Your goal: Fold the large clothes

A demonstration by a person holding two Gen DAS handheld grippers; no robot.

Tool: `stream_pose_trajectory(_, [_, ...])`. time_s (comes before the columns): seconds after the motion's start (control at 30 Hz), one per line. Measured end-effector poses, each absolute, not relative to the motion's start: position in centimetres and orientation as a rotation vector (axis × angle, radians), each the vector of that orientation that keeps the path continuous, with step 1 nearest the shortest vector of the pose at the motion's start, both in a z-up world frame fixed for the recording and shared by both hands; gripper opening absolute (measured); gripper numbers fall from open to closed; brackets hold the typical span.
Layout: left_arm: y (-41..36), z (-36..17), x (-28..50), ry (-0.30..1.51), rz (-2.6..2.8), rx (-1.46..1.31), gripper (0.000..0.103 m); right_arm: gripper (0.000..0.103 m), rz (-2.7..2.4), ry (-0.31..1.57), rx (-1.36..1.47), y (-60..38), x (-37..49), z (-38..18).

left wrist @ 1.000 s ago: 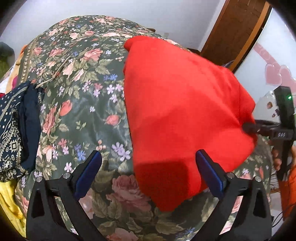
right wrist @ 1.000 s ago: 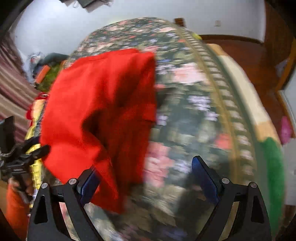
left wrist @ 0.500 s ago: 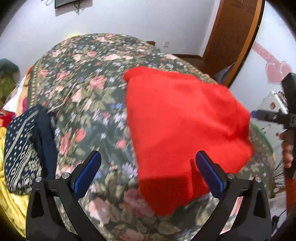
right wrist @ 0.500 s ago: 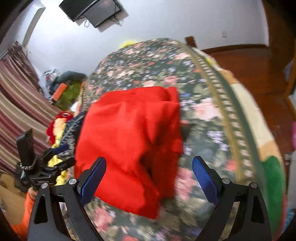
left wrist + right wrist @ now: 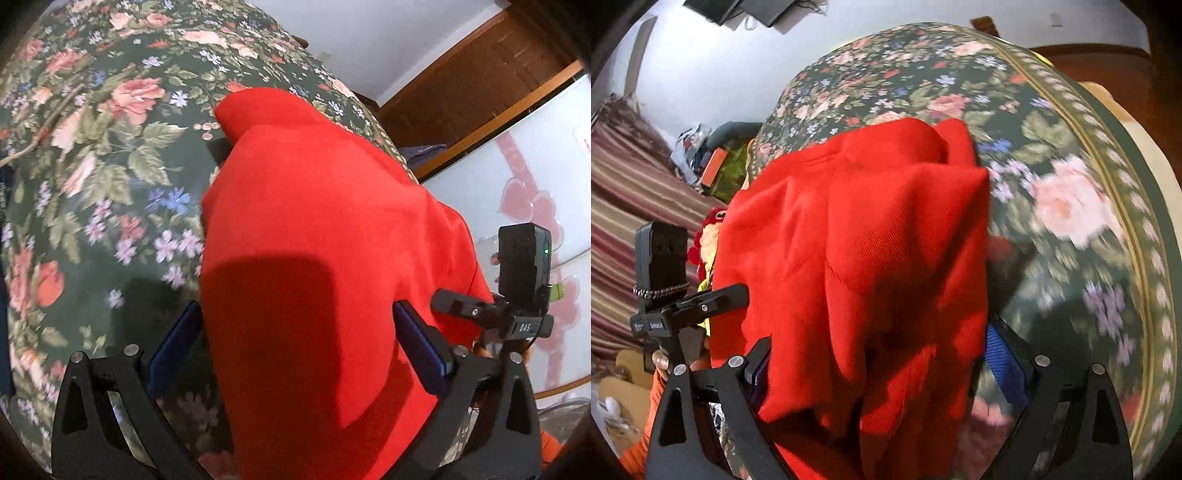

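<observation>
Matt red cloth garment (image 5: 871, 266) shows a fine twill weave; the floral bedspread (image 5: 103, 155) beneath looks soft, matt.

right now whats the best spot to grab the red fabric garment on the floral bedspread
Take the near edge of the red fabric garment, coming from the near side, low along the floral bedspread. That edge lies between the open pads of each hand-held gripper, left and right, and looks bunched on the right, so gather several layers there.
</observation>
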State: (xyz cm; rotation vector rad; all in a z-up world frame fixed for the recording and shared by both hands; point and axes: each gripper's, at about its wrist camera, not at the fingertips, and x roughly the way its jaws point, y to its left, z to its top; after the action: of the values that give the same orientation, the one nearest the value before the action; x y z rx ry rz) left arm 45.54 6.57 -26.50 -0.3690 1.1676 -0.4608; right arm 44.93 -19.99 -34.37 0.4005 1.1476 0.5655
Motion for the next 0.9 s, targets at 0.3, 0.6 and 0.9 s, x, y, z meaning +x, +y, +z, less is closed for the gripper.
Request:
stream_pose_trajectory(0.3, [7.1,-27.6,47.3,1.165,-0.513,-0.498,0.081,0.06,0.655,1.124,0.468,-18.6,47.4,-35.1])
stream_pose_trajectory(0.6, [7.1,-22.5,43.4,1.019,-0.53,-0.403,0.039,0.033,0.666,1.007,0.379,-16.8,44.8,-30.0])
stream_pose_trajectory(0.9, [12.8,-13.2,38.0,0.813,-0.462,-0.33,0.039,0.032,0.771,0.873,0.329,-10.7,42.5,-21.3])
